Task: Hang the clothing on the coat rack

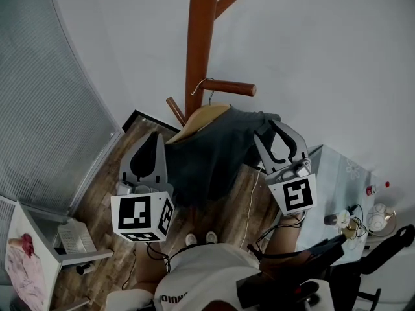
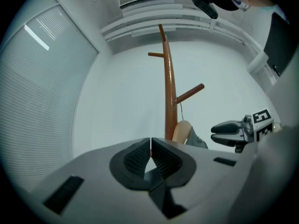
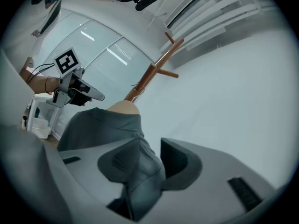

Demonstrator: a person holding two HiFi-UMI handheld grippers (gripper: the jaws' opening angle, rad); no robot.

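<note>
A dark grey garment [image 1: 214, 157] hangs on a wooden hanger [image 1: 204, 118], whose hook sits over a peg [image 1: 230, 87] of the brown coat rack [image 1: 198, 44]. My right gripper [image 1: 266, 129] is at the garment's right shoulder. In the right gripper view its jaws stand apart around a fold of the grey cloth [image 3: 140, 167], which lies against one pad; right gripper [image 3: 149, 146]. My left gripper [image 1: 154, 141] hovers left of the garment, apart from it. Its jaws meet with nothing between them in the left gripper view [image 2: 150, 141], facing the rack [image 2: 169, 101] and hanger [image 2: 181, 130].
A glass-topped table [image 1: 337, 180] with small items stands at the right. A white shelf unit [image 1: 39, 251] sits at the lower left under the window blinds [image 1: 39, 96]. A white cable [image 1: 249, 206] trails over the wood floor. The wall is right behind the rack.
</note>
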